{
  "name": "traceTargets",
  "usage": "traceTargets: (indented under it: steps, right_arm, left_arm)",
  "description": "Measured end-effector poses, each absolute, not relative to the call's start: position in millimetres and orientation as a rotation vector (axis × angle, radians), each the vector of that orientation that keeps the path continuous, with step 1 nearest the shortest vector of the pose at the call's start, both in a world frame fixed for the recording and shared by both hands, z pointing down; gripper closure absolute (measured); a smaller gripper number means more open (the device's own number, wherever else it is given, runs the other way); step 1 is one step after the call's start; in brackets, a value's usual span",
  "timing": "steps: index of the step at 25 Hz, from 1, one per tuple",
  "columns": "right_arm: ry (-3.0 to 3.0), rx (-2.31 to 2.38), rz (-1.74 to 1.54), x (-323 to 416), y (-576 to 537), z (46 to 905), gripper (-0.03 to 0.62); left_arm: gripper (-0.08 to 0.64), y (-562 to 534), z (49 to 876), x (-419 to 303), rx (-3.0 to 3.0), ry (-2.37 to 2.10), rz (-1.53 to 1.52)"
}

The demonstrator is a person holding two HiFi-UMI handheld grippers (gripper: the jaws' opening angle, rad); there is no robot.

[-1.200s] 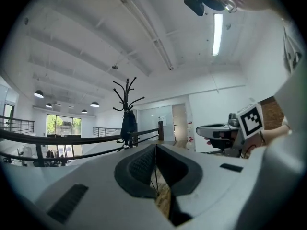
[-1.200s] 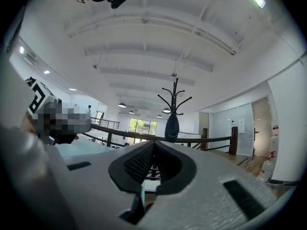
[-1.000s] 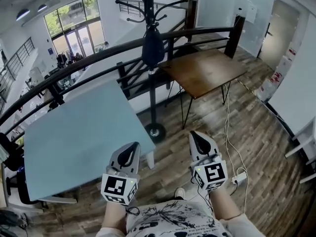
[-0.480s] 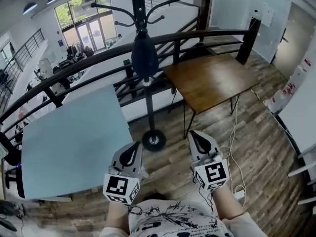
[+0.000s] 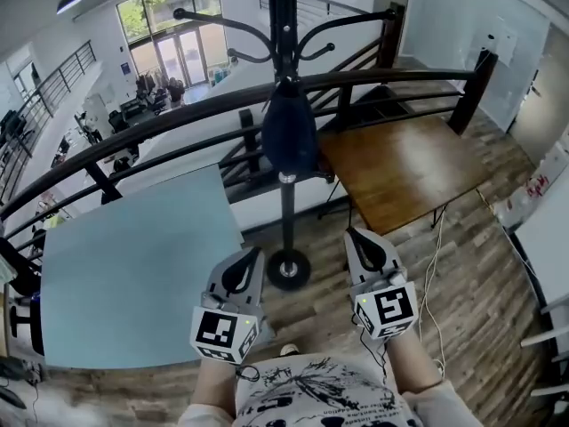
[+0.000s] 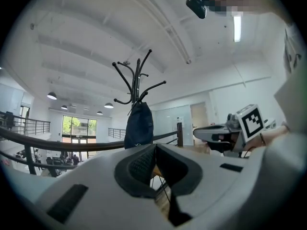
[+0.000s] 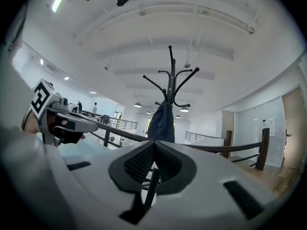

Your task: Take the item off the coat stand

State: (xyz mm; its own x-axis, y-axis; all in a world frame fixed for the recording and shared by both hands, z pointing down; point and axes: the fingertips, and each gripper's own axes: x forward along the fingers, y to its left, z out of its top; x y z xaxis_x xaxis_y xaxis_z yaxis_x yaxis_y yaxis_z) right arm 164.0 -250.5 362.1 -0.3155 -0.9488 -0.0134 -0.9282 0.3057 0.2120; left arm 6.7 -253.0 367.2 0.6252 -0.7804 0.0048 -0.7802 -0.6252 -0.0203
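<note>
Dark navy bag, limp and teardrop-shaped, hangs from a coat stand hook. Left gripper and right gripper: both closed, empty.

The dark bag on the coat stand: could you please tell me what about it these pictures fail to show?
- Head view: the coat stand has its top cut off by the upper edge; which hook carries the dark bag is too small to tell.
- Left gripper view: the bag's bottom is hidden behind the left gripper.
- Right gripper view: its bottom is hidden behind the right gripper.
</note>
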Motion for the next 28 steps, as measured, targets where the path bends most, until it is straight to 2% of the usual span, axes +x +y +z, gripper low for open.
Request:
traceTargets:
  steps: [13, 15, 21, 28]
  right_arm:
    - [-2.531, 1.702, -0.347, 141.9, -371.4, 327.3, 0.595]
    - [-2.561, 1.667, -0.367, 137.6, -384.9, 316.3, 0.521]
    - [-2.618, 1.578, -0.395, 124.1, -416.0, 296.3, 0.443]
    - [-2.572, 1.535, -0.260, 121.4, -459.2, 301.6, 0.426]
  left_arm:
    - [0.555, -315.5, 358.2, -37.5, -2.647, 1.539, -0.019]
    - [0.555, -316.0, 353.5, -37.9, -2.612, 1.571, -0.017]
    - [0.555, -312.1, 352.1, -39.8, -2.562, 1.711, 0.009]
    - [0.555, -319.7, 360.7, -40.5, -2.516, 1.796, -0.041]
